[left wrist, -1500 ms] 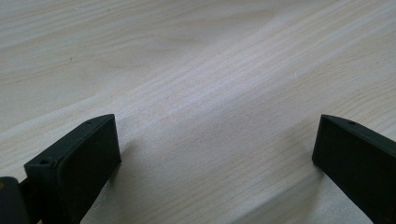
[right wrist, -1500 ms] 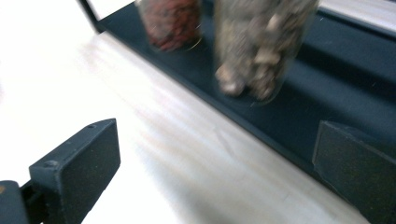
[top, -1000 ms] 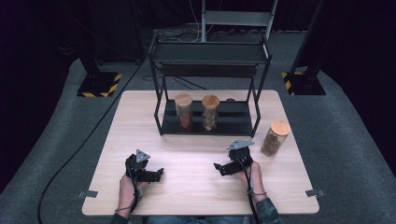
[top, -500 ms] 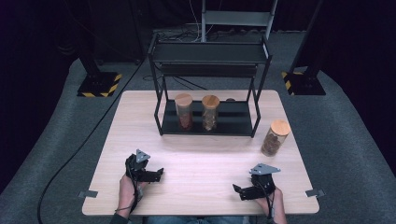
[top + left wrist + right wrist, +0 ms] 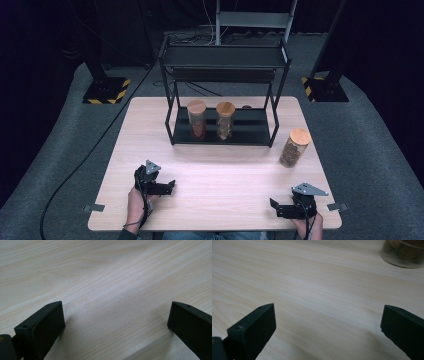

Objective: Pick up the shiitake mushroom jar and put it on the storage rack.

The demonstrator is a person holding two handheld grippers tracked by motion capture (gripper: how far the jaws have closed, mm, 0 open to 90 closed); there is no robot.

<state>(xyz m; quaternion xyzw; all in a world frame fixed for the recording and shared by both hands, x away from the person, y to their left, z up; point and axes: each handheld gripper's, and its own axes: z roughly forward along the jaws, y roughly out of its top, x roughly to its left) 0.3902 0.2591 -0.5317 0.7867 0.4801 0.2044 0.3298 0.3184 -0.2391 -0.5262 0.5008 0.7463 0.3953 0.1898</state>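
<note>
Right hand-held gripper [image 5: 281, 209] pulled back from mid-counter to the near right corner, jaws spread wide, nothing between them. Left hand-held gripper [image 5: 161, 187] unmoved at near left, likewise released. Bare counter [image 5: 225, 170] ahead of both. Farther off, lone jar [image 5: 293, 147] standing right of the rack [image 5: 222, 132], outside it; likely the next pick, judging by two jars [image 5: 210, 120] already shelved.

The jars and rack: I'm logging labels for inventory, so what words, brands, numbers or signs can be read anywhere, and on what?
None: no readable text on the three jars, the rack, the table or either gripper.
</note>
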